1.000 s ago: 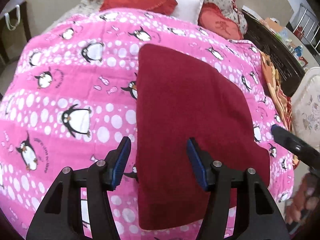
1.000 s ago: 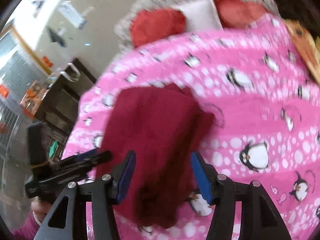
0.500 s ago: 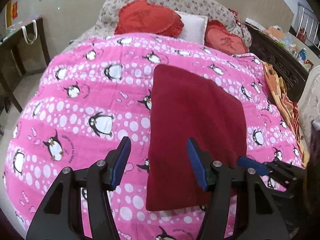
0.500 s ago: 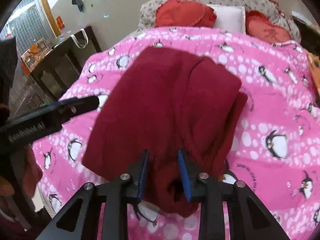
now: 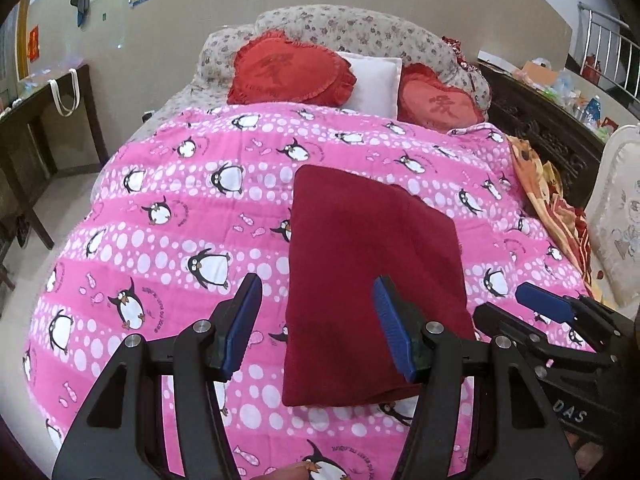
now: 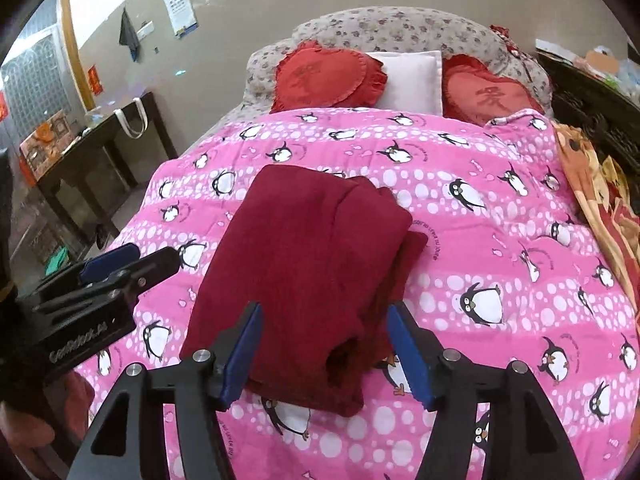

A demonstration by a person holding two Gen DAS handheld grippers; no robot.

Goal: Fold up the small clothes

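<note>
While both grippers, left and right, are hovering empty, the right's jaws opening wider, the garment is lying folded on the quilt, seemingly needing a final crosswise fold next.

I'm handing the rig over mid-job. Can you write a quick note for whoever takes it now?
Left tool: open, empty, above the garment's near edge.
Right tool: jaws opening, nothing gripped, over the garment's near right corner.
Red garment: flat on the pink quilt, folded into a long panel, with a layer showing along its right side.
Left: possibly one more fold; check the uneven right edge.
</note>
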